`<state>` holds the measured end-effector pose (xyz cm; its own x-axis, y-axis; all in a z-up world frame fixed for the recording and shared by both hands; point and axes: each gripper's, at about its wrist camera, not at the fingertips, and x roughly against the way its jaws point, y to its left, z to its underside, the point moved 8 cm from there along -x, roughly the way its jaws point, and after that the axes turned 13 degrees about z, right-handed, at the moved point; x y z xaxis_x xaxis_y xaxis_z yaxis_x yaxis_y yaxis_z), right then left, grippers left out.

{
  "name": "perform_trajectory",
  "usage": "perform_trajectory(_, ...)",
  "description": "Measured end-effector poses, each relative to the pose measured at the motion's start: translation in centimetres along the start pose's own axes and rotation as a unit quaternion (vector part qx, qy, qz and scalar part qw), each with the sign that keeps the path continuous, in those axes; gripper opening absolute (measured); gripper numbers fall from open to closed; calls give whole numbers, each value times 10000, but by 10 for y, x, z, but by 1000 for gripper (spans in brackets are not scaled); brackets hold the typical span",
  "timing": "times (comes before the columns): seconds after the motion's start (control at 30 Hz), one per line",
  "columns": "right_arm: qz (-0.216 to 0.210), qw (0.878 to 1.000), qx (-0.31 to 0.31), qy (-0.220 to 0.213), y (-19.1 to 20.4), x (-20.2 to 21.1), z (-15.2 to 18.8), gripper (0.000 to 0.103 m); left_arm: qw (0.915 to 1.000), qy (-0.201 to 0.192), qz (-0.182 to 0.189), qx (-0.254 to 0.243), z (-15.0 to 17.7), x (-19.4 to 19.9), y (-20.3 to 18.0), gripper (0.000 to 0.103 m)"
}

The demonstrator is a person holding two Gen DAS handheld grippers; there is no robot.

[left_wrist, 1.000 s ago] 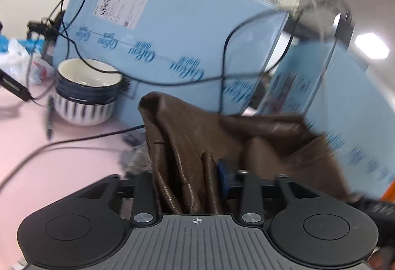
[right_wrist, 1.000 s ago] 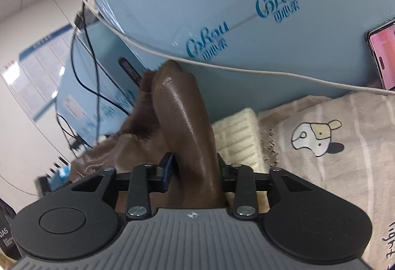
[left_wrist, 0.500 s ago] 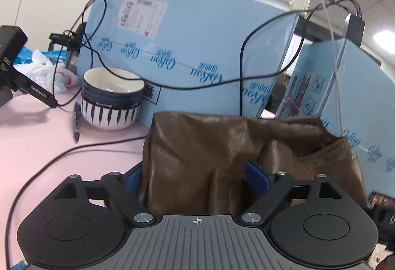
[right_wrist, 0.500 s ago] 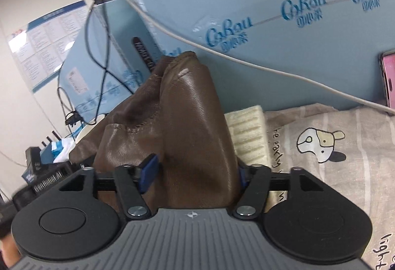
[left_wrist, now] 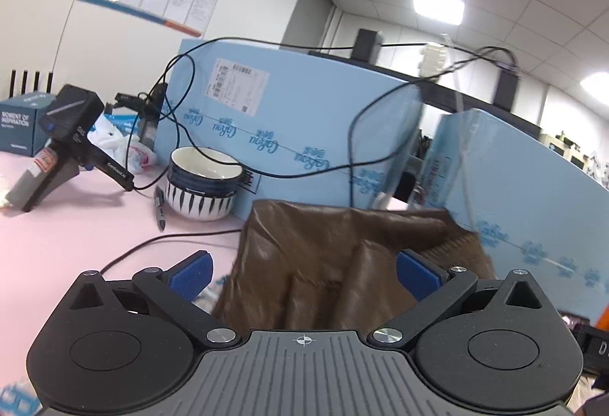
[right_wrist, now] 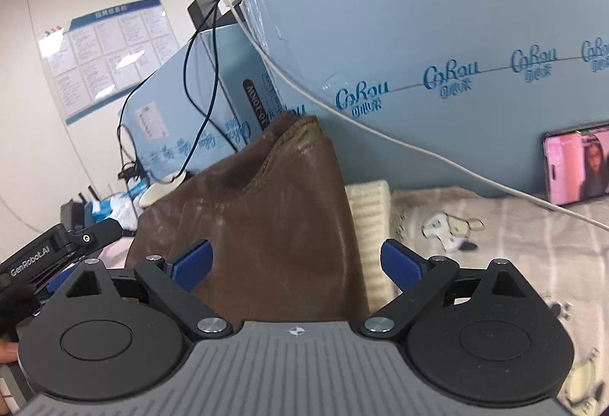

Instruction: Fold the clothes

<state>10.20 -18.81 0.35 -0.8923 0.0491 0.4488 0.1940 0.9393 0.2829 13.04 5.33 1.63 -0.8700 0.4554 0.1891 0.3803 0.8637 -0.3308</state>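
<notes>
A brown leather garment point(left_wrist: 323, 252) lies bunched in front of the blue boxes. My left gripper point(left_wrist: 303, 275) has its jaws still opening, spread wide. The garment's folds sit between the blue pads point(left_wrist: 190, 273), which do not press on it. In the right wrist view the same brown leather garment point(right_wrist: 274, 210) rises as a peak between the jaws of my right gripper point(right_wrist: 297, 263). Those jaws are also opening. The right pad stands apart from the leather and the left pad point(right_wrist: 192, 263) sits at its edge without squeezing.
Blue boxes point(left_wrist: 304, 134) wall the back, with black cables draped over them. A striped bowl point(left_wrist: 203, 184), a pen point(left_wrist: 160, 203) and a black device on a stand point(left_wrist: 64, 134) are on the pink table. A cream knit piece point(right_wrist: 371, 222), a printed grey cloth point(right_wrist: 495, 237) and a phone point(right_wrist: 574, 164) lie at the right.
Both grippers were clamped on the brown garment and have spread their jaws wide, letting it go. Both have drawn back and up, so more of the room shows.
</notes>
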Motion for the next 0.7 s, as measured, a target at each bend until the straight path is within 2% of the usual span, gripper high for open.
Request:
perform_trajectory(0.13,-65,9997,155,163,-11,28,9,98,9997,-22,-57,-232,14,18,-25,103)
perform_trajectory(0.27,-175,9993,297,149,-23,54,18,101,9993,-112,-139,-331,29,33,-48,103)
perform_trajectory(0.4,-83,9964,821,-216,-29,70,31,102,9989,-182,-171,-403,45,45,-66,103)
perform_trajectory(0.47,-53,9946,962,-396,-33,73,35,102,9982,-264,-306,-439,50,49,-71,103)
perform_trajectory(0.6,101,9926,945,-757,-41,74,37,102,9952,-336,-623,-670,57,52,-79,103)
perform_trajectory(0.7,212,9901,943,-1017,-45,70,33,103,9929,-413,-704,-862,58,51,-86,103)
